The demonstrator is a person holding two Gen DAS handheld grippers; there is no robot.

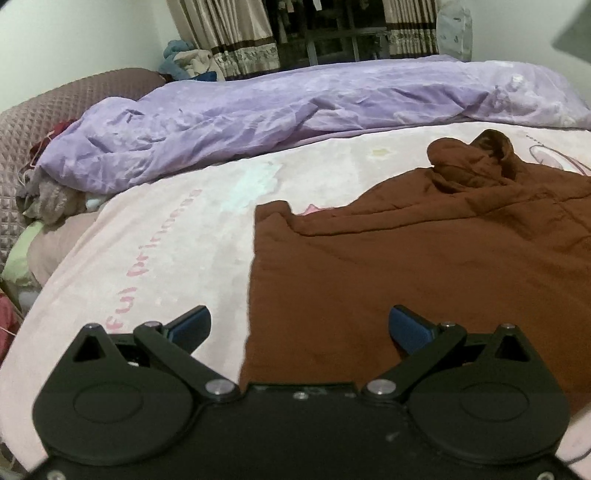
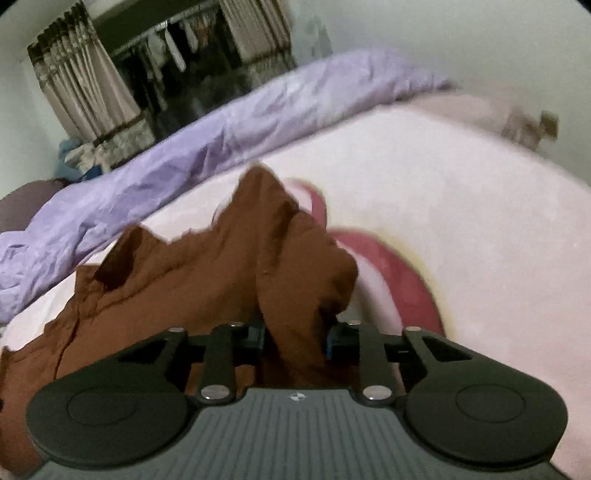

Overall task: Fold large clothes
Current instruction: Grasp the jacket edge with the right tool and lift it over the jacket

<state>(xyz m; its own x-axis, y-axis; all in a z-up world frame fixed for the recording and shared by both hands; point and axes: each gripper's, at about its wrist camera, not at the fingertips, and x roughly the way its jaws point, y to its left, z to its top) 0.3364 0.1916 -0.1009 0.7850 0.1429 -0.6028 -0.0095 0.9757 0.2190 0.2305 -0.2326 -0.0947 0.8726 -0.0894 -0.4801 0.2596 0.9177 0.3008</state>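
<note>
The brown hooded coat lay spread on the pink bed sheet, with its hood bunched up at the far end. One side of it looked flat and smooth, so it seemed partly laid out for folding.

The right gripper had its two fingers pressed close together on a thick bunch of the brown cloth. That bunch stood up from the bed like a little hill, likely because the gripper was lifting it to fold it over the rest.

The left gripper was wide open and held nothing. It hung just above the near edge of the coat, maybe ready to grab that edge or hold it down.

Farther back, a crumpled purple quilt lay along the far side of the bed. Behind it were the curtains and a dark window.
</note>
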